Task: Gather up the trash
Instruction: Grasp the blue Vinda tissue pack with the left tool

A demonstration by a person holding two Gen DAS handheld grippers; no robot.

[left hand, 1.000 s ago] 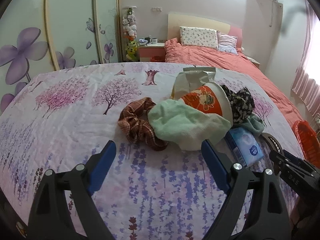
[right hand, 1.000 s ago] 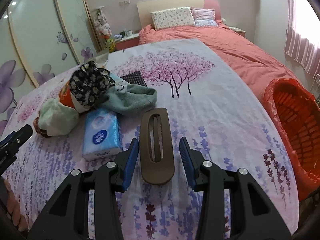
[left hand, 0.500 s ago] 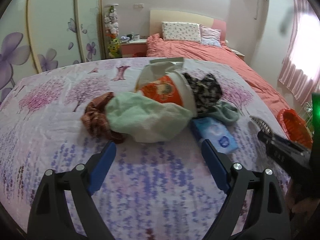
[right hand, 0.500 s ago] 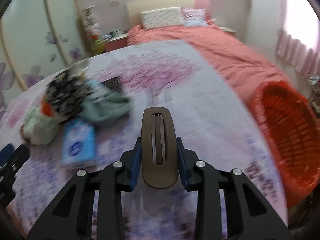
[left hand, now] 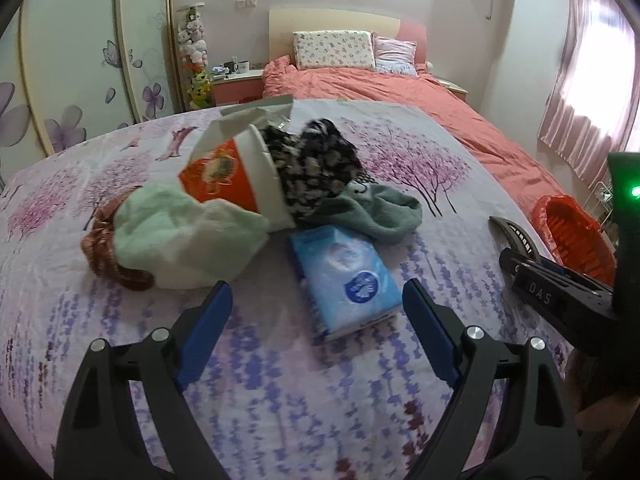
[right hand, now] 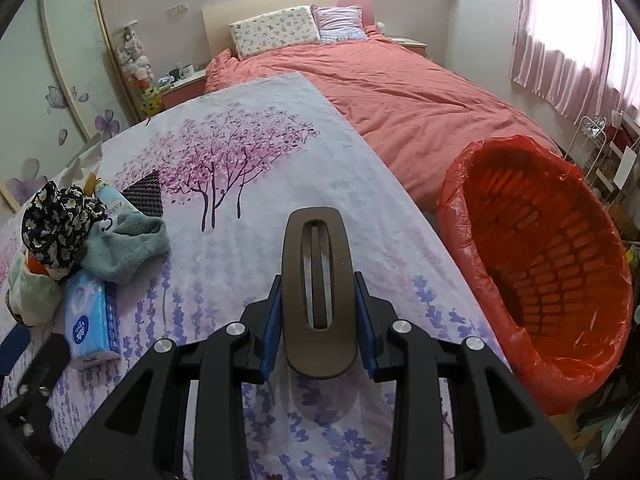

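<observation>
The right gripper [right hand: 318, 326] is closed on a brown hair clip [right hand: 318, 280], which is held by its near end between the two blue pads; the jaws have just been closing on it. The clip is lifted clear of the flowered bedspread [right hand: 248, 152], and its shadow is seen on the cloth below. Its long axis runs straight forward along the fingers.

The relation that matters now is the one between clip and bin. The red-lined basket [right hand: 460, 216] stands on the floor beside the bed, to the right of the gripper and lower than the bedspread. It is judged that the clip must be carried sideways to the right, past the bed edge, before it is let go. The right hand is clearly the nearer one to the basket.

The left gripper [left hand: 316, 320] is wide open and nothing is held in it. It is pointed at a blue tissue pack [left hand: 348, 276], which lies just ahead between its fingers. Behind the pack, an orange paper cup [left hand: 224, 178], a green towel [left hand: 180, 236] and a dark flowered cloth [left hand: 316, 160] are piled together.
</observation>
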